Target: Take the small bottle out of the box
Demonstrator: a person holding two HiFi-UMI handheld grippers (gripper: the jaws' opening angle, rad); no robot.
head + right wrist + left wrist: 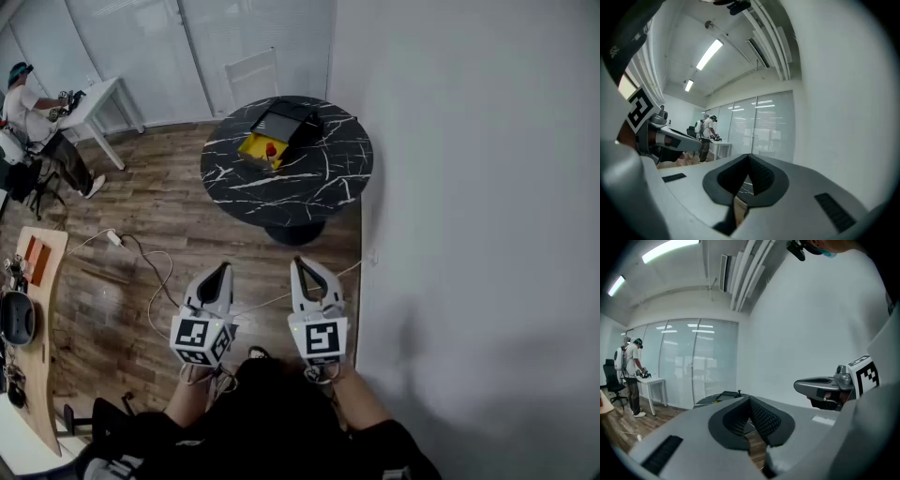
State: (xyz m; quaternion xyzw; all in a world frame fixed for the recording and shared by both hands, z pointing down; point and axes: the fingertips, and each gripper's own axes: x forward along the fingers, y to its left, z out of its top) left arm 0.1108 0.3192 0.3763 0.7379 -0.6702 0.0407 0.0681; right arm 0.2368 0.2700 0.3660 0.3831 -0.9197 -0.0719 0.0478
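A box [277, 133] with a yellow inside and a raised dark lid sits on a round black marble table [319, 178]. In it stands a small bottle [271, 150] with a red cap. Both grippers hang over the wooden floor, well short of the table and pointing toward it. My left gripper [221, 270] is shut and empty, as is my right gripper [302, 264]. In the left gripper view the jaws meet at a point on my left gripper [750, 401], with the table [712, 401] far beyond. The right gripper view shows my right gripper [750, 158] shut the same way.
A white wall [469, 187] runs close along the right. A person [28, 112] works at a white desk [98, 98] at the back left. A wooden desk [37, 309] lines the left edge, a white cable [141, 258] trails over the floor, and a white chair [251, 73] stands behind the table.
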